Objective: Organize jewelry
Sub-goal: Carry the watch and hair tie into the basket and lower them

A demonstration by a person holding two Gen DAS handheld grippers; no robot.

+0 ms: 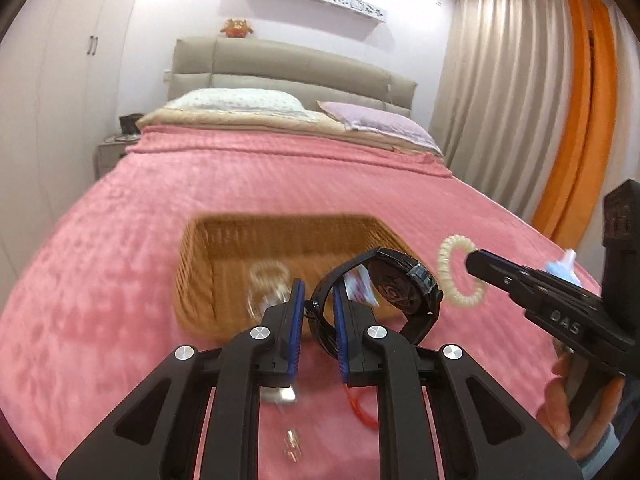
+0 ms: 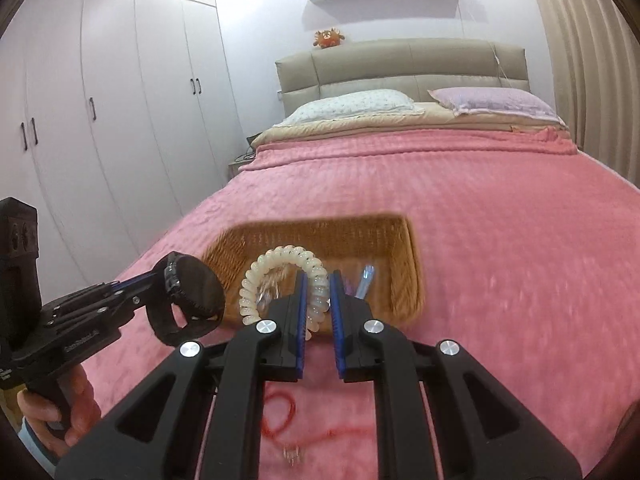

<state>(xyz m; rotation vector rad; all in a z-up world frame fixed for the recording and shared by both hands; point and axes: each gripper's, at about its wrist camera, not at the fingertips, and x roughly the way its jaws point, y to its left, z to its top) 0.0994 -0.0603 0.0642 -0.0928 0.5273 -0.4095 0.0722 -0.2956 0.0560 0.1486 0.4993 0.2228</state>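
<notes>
I am mid-carry with both hands, bringing two pieces to the wicker basket [image 1: 280, 236] that sits on the pink bedspread [image 1: 120, 240] ahead of me. My left gripper [image 1: 318, 300] is clamped on the strap of a black watch [image 1: 396, 284], whose dial hangs tilted off to the right, over the basket's near right corner. My right gripper [image 2: 318, 296] pinches a cream coil bracelet [image 2: 276, 268], the loop standing up just in front of the basket's near wall. Inside the basket I can make out a clear, glassy piece [image 1: 266, 284] and something pale blue [image 2: 366, 280], both too blurred to name. The step in hand, as I judge it, is the drop-off – neither piece is over the middle of the basket yet. Next I need to push each gripper forward past the near rim, lower it, then let the fingers part so the piece falls inside rather than on the rim. A red cord [image 2: 280, 416] and a small clear clip [image 2: 292, 454] lie on the spread beneath me – likely next to collect.
</notes>
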